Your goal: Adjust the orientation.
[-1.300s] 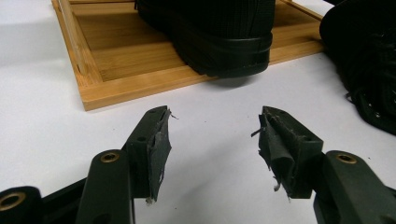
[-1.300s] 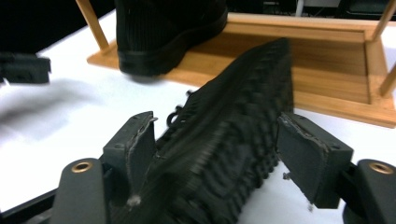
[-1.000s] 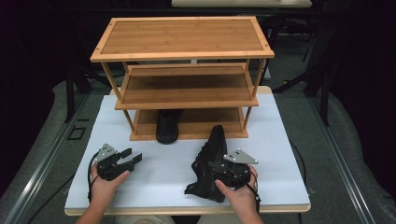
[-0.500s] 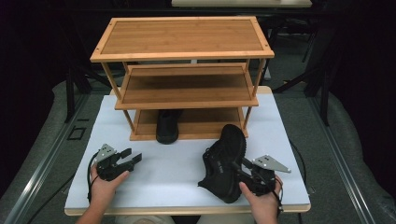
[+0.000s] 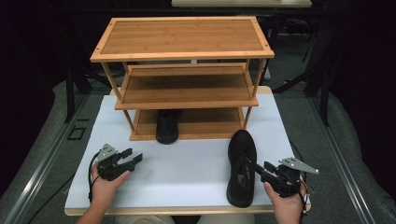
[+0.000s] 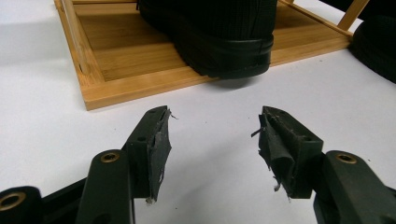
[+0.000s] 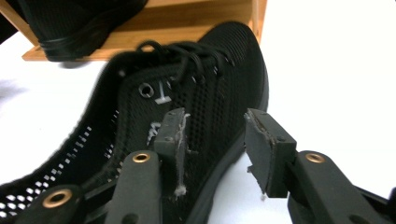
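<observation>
Right claw [image 5: 259, 169], jaws just closing, has laid black shoe [image 5: 241, 168] flat, gripping its side.

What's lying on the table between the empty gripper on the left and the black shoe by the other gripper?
Nothing: in the high view, only bare white table stretches between the left gripper and the black shoe.

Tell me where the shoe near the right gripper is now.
In the high view, the shoe lies on the white table at the right front, toe toward the rack, with the right gripper at its side.
</observation>
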{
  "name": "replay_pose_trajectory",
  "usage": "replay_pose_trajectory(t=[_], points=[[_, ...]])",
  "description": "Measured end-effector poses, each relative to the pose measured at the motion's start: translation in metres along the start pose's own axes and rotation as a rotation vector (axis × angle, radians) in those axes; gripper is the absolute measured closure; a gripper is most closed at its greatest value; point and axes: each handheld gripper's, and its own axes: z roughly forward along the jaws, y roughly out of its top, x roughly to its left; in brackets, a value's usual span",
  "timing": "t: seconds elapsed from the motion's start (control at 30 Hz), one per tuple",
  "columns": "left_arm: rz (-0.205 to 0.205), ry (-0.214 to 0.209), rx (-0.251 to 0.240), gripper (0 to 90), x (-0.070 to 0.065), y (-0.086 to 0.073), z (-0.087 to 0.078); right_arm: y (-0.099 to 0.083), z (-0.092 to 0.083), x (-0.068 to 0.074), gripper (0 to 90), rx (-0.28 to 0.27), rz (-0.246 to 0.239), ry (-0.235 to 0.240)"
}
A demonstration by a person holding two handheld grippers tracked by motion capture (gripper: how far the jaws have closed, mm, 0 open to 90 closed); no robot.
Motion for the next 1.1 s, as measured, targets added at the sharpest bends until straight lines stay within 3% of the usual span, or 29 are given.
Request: replay_pose_trajectory(t=[0.1, 0.23, 0.27, 0.33, 0.37, 0.53, 0.6, 0.63, 0.8, 0.83, 0.93, 1.07, 1.1], points=[[-0.003, 0.003, 0.000, 43.2, 0.001, 0.000, 0.000, 0.006, 0.002, 0.006, 54.6, -0.018, -0.013, 0.001], [-0.004, 0.001, 0.003, 43.2, 0.001, 0.000, 0.000, 0.014, 0.006, 0.013, 52.7, -0.043, -0.021, 0.040], [-0.005, 0.002, -0.001, 43.2, 0.001, 0.000, 0.000, 0.019, 0.008, 0.019, 50.1, -0.075, -0.003, 0.082], [-0.004, 0.001, 0.000, 43.2, 0.001, 0.000, 0.000, 0.022, 0.008, 0.021, 49.4, -0.076, 0.001, 0.101], [-0.005, -0.001, 0.002, 43.2, 0.001, 0.000, 0.000, 0.026, 0.010, 0.028, 47.8, -0.106, 0.008, 0.132], [-0.003, -0.002, 0.004, 43.2, 0.002, 0.000, 0.000, 0.030, 0.016, 0.041, 47.4, -0.092, -0.035, 0.119], [-0.003, -0.003, 0.003, 43.2, 0.002, 0.000, 0.000, 0.030, 0.022, 0.043, 52.8, -0.079, -0.057, 0.110], [-0.004, -0.001, 0.005, 43.2, 0.002, 0.000, 0.000, 0.029, 0.025, 0.043, 55.3, -0.096, -0.045, 0.119], [-0.008, -0.001, 0.010, 43.2, 0.003, -0.001, 0.001, 0.024, 0.030, 0.042, 79.7, -0.044, -0.051, 0.138], [-0.008, -0.002, 0.010, 43.2, 0.002, -0.001, 0.002, 0.023, 0.031, 0.041, 83.7, -0.061, -0.042, 0.145], [-0.005, -0.001, 0.016, 43.2, 0.002, -0.001, 0.002, 0.026, 0.031, 0.039, 87.0, -0.027, -0.036, 0.162], [-0.005, 0.000, 0.015, 43.2, 0.002, -0.001, 0.002, 0.033, 0.032, 0.041, 87.3, -0.013, -0.076, 0.170], [-0.009, -0.001, 0.010, 43.2, 0.003, -0.001, 0.002, 0.039, 0.031, 0.045, 87.4, 0.001, -0.135, 0.148]])
